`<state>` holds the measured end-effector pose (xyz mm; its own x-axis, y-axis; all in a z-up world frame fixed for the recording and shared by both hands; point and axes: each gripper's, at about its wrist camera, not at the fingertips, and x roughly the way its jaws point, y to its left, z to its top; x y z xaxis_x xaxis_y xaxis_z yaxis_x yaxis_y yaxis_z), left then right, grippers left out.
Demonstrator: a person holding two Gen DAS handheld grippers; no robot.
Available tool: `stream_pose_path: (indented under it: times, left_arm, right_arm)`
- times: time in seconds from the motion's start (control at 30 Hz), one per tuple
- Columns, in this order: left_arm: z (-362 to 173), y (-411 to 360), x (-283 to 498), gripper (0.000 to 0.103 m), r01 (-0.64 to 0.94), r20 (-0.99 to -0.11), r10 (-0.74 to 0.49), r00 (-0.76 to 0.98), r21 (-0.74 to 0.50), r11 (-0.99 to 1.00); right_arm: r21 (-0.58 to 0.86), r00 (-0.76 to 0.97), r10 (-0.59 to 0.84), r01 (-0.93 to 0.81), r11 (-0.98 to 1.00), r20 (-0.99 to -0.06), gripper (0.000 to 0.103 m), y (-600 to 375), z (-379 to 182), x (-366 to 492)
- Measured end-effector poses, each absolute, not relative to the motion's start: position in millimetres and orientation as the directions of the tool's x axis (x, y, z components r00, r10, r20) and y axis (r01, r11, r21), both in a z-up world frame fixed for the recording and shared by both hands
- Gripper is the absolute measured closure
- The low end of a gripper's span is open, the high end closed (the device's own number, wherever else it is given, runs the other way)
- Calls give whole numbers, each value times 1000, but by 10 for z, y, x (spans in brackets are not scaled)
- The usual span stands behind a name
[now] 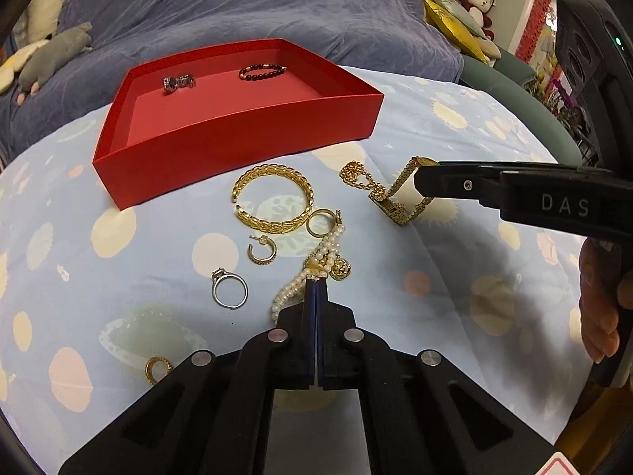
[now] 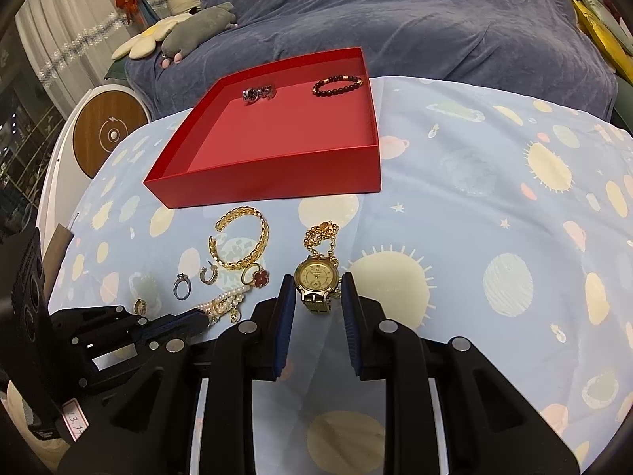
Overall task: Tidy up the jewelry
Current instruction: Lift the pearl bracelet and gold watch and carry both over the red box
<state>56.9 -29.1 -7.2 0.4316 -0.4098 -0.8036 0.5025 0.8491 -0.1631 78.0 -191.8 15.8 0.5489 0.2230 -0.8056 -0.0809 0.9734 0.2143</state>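
Note:
A red tray point(image 1: 237, 134) point(image 2: 277, 166) holds a silver watch point(image 1: 179, 82) point(image 2: 258, 93) and a dark bead bracelet point(image 1: 262, 71) point(image 2: 337, 84). In front of it on the cloth lie a gold cuff point(image 1: 273, 198) point(image 2: 241, 243), a gold ring point(image 1: 321, 222), a hoop earring point(image 1: 262, 251), a silver ring point(image 1: 229, 291) point(image 2: 182, 285) and a gold chain point(image 1: 358, 176) point(image 2: 321, 235). My left gripper point(image 1: 316, 283) point(image 2: 203, 318) is shut on the pearl bracelet point(image 1: 322, 265) point(image 2: 225, 303). My right gripper point(image 2: 317, 283) point(image 1: 425, 182) stands around a gold watch point(image 2: 316, 277) point(image 1: 399, 198), its pads touching the case.
A small gold ring point(image 1: 157, 368) point(image 2: 139, 305) lies at the near left. A blue blanket point(image 1: 245, 4) and plush toys point(image 1: 51, 53) lie behind the tray. A round wooden-faced device point(image 2: 108, 134) stands beyond the left edge of the cloth.

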Motion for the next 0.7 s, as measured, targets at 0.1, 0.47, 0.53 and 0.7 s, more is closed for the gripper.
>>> stream_pose_path:
  times: [0.1,0.47,0.53,0.7]
  left_arm:
    - [-57,-277,581,98,499,-803,-417,426,-176,849]
    - [-30,-389,703,78,497,-790,-375,485,-104,862]
    - [9,-348,722,78,491,-781,-383,492,-114,864]
    - [-86,-372,767,71,494,-793,-356,495,-80,866]
  right_arm:
    - [218,550,224,-78,973,-804,80,-1927,167,782]
    - [225,548,232,-81,971,-803,80,-1935,182,777]
    - [229,549,235,-80,970,-802,80,-1947,190,776]
    - [241,545,246,-82,967,-802,80,-1935,189,787]
